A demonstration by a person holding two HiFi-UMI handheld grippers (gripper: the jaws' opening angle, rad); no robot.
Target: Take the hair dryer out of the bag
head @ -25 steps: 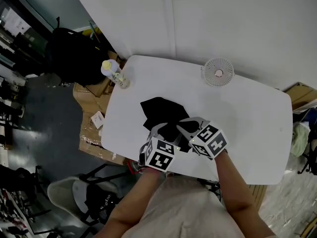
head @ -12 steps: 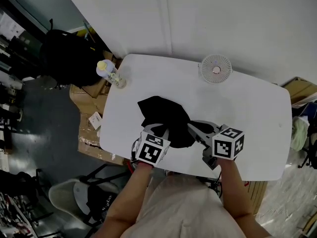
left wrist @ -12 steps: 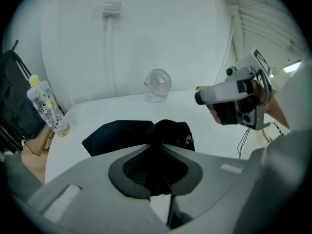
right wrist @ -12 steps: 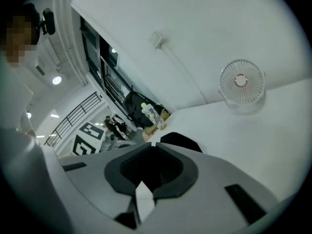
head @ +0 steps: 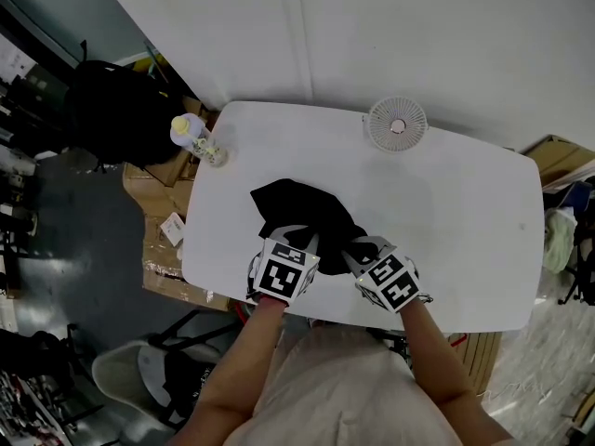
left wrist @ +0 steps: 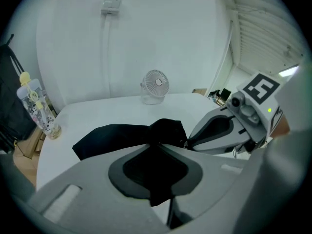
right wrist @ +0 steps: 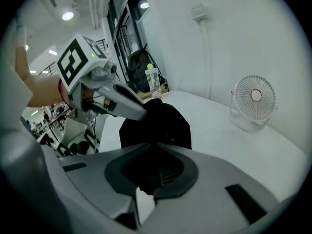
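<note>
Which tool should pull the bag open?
Probably the right tool: jaws just closing on the bag's right corner. The left tool, jaws just closed on the near edge, anchors it.

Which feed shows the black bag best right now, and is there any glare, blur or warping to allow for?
Head view: sharp, evenly lit, but the black bag is a flat dark shape without detail. Left gripper view: heavy fisheye, dark corners, table edge bowed, bag underexposed. Right gripper view: same fisheye, ceiling lights glaring upper left, fan crisp.
</note>
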